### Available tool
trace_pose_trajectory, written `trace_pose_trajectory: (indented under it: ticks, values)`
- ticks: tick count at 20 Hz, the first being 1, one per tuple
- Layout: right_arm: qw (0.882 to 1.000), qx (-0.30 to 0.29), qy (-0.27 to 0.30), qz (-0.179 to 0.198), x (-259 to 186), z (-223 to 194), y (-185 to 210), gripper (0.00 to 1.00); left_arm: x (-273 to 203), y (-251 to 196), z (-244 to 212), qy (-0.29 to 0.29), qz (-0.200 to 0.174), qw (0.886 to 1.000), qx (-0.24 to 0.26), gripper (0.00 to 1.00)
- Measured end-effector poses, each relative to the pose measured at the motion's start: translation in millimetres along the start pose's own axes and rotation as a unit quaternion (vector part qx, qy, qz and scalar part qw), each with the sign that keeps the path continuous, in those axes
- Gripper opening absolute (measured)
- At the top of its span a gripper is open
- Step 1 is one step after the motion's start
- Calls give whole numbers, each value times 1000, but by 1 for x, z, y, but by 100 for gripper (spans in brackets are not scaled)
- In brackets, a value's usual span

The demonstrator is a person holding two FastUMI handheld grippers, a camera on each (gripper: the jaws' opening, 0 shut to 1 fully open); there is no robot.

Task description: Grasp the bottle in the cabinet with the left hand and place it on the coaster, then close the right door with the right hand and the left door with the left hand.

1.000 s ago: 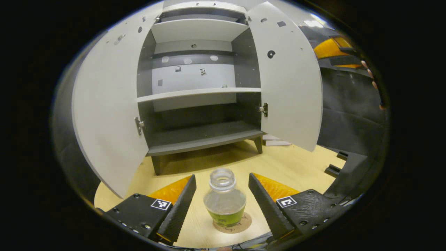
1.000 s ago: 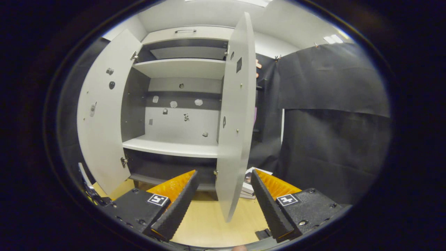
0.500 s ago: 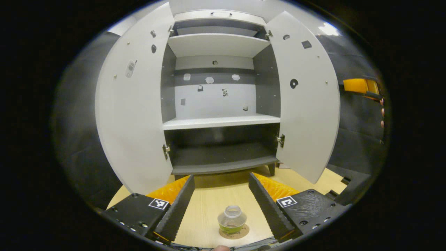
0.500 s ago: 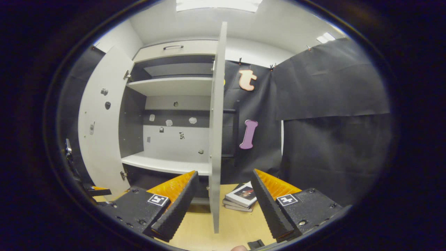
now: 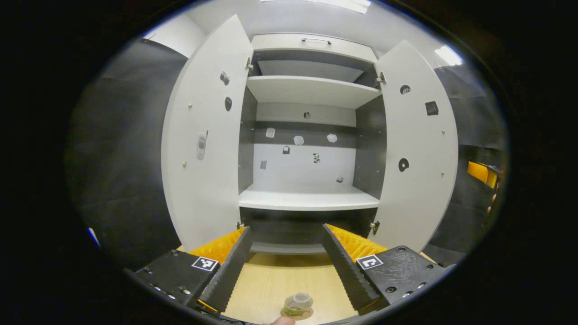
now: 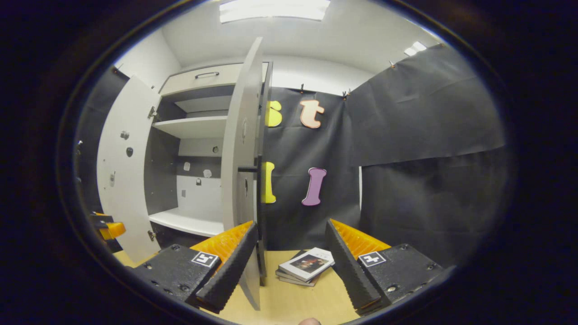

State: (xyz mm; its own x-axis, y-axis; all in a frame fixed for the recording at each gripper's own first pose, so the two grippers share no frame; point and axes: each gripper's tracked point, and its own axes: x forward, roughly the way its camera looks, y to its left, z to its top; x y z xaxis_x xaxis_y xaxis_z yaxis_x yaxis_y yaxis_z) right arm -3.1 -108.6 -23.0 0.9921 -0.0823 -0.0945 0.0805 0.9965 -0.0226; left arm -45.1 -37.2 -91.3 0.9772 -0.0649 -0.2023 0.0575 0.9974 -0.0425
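Left gripper view: small clear round bottle on flat round coaster.

You see stack of books flat on light wooden tabletop, toward its back edge, near foot of black cloth wall. Top book cover faces up, stack slightly fanned. Your right gripper view takes in white ceiling with lit light panel overhead. In your left gripper view, same wooden tabletop runs bare up to its far edge.
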Motion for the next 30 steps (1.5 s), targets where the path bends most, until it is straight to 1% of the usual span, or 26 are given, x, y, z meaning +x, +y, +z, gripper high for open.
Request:
trace_pose_trajectory:
  ticks: [1, 2, 3, 4, 6, 7, 8, 9, 10, 11, 12, 13, 15, 18, 19, 20, 21, 22, 24, 27, 30]
  values:
    - [1000, 3, 1, 2, 2, 2, -4, 98, -3, 1, 9, -3, 7, 1000, -2, 99]
    - [1000, 3, 0, 5, 4, 2, -9, 98, -5, 4, 18, -8, 13, 1000, -6, 95]
    - [1000, 1, -3, 7, 6, 5, -14, 98, -8, 7, 27, -13, 21, 1000, -12, 96]
    - [1000, -1, -6, 9, 11, 9, -16, 99, -11, 9, 35, -17, 28, 999, -19, 99]
    - [1000, 0, -8, 12, 21, 13, -21, 99, -21, 14, 47, -18, 42, 999, -28, 99]
    - [1000, 4, -4, 13, 26, 13, -23, 98, -25, 17, 51, -14, 50, 998, -29, 92]
    - [1000, 10, 0, 17, 32, 13, -24, 98, -29, 20, 51, -7, 58, 998, -25, 94]
    - [999, 19, 1, 29, 35, 14, -22, 98, -34, 25, 53, -7, 69, 997, -18, 95]
    - [999, 27, -2, 38, 39, 15, -20, 100, -41, 30, 59, -13, 83, 996, -11, 96]
    - [999, 29, -2, 41, 44, 16, -22, 99, -46, 35, 64, -21, 97, 995, -6, 100]
    - [999, 28, 1, 44, 49, 14, -23, 99, -51, 39, 67, -24, 108, 994, -2, 96]
    - [999, 27, 2, 45, 53, 14, -23, 98, -55, 43, 69, -24, 117, 993, 2, 100]
    - [998, 24, 3, 54, 58, 17, -21, 99, -61, 51, 73, -26, 129, 991, 7, 100]
    - [998, 30, -2, 55, 64, 22, -15, 98, -62, 64, 81, -32, 137, 990, 13, 100]
    - [998, 34, -6, 58, 65, 23, -10, 98, -61, 66, 83, -32, 136, 990, 15, 96]
    - [998, 33, -5, 58, 66, 20, -7, 98, -61, 69, 86, -34, 137, 990, 17, 96]
    - [998, 28, -5, 62, 65, 19, -2, 98, -59, 74, 88, -37, 138, 989, 22, 100]
    - [998, 21, -7, 62, 65, 20, 1, 98, -58, 78, 92, -42, 140, 989, 27, 100]
    - [999, 3, -15, 50, 66, 23, 1, 94, -60, 87, 94, -43, 143, 988, 31, 100]
    - [999, -14, -18, 42, 65, 25, 4, 95, -57, 97, 93, -43, 140, 989, 32, 100]
    - [999, -8, -10, 44, 63, 24, 10, 95, -55, 106, 94, -44, 140, 989, 29, 92]
